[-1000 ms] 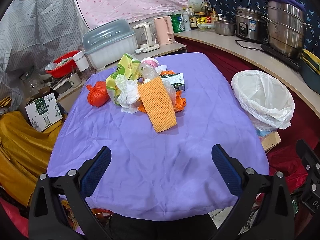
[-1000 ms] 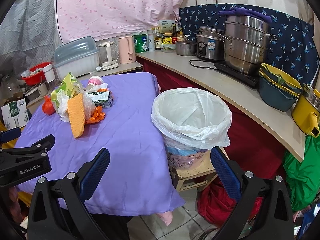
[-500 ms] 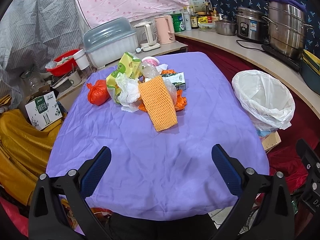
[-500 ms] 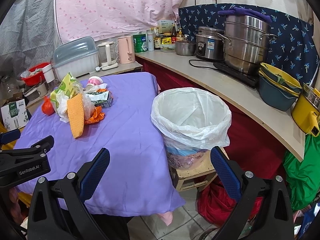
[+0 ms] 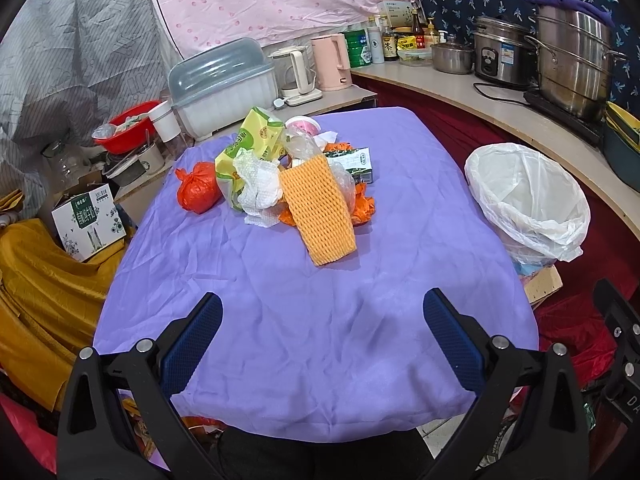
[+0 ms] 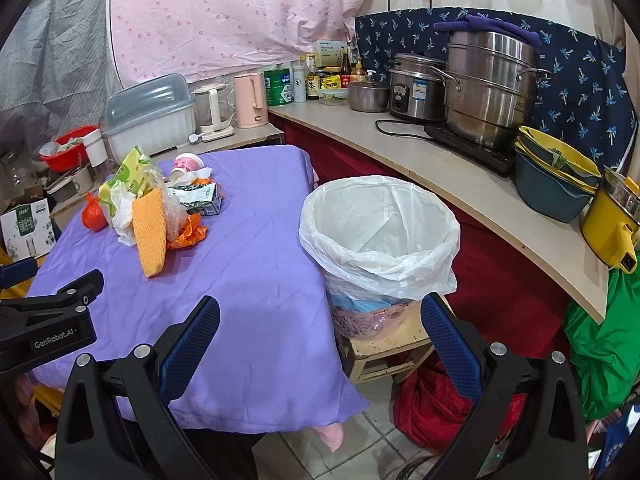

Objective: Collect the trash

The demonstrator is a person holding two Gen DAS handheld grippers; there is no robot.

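Note:
A pile of trash lies at the far middle of the purple-clothed table: an orange foam net, a crumpled white tissue, a yellow-green bag, a tied orange bag, a green carton and a pink cup. The pile also shows in the right wrist view, with the foam net in front. A bin with a white liner stands right of the table, and also shows in the left wrist view. My left gripper is open and empty over the near table. My right gripper is open and empty, near the table's right edge.
A curved counter on the right holds steel pots, a rice cooker, bowls and bottles. A dish box, kettles and a red basin stand behind the table. A carton and yellow cloth lie to the left.
Both views have shifted only very slightly. Nothing on the table has moved and both grippers stay open.

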